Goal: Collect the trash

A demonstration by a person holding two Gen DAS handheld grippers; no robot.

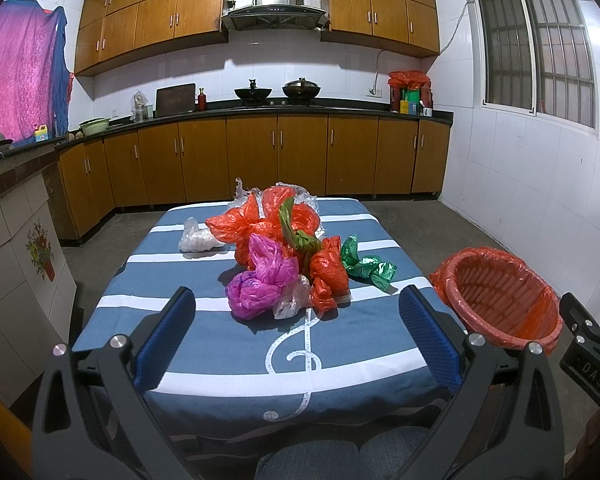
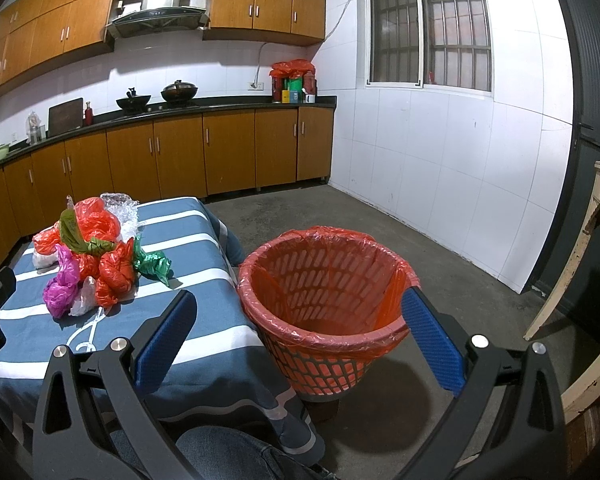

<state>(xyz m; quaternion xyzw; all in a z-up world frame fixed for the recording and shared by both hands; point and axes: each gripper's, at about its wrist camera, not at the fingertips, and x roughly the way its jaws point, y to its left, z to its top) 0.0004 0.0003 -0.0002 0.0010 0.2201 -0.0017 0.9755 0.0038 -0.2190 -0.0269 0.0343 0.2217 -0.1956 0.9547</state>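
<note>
A pile of crumpled plastic bags lies mid-table: a pink bag (image 1: pixel 260 284), red bags (image 1: pixel 276 220), a green bag (image 1: pixel 366 266), a white bag (image 1: pixel 198 238). The pile also shows at the left of the right wrist view (image 2: pixel 96 260). A red basket lined with a red bag (image 1: pixel 504 296) stands on the floor right of the table and fills the middle of the right wrist view (image 2: pixel 324 300). My left gripper (image 1: pixel 296 340) is open and empty, short of the pile. My right gripper (image 2: pixel 300 344) is open and empty, in front of the basket.
The table has a blue and white striped cloth (image 1: pixel 228 364) with a treble clef. Kitchen cabinets and a counter (image 1: pixel 260 152) run along the back. A tiled wall (image 2: pixel 440 200) stands right of the basket. A worn wooden table (image 2: pixel 596 240) is at the far right.
</note>
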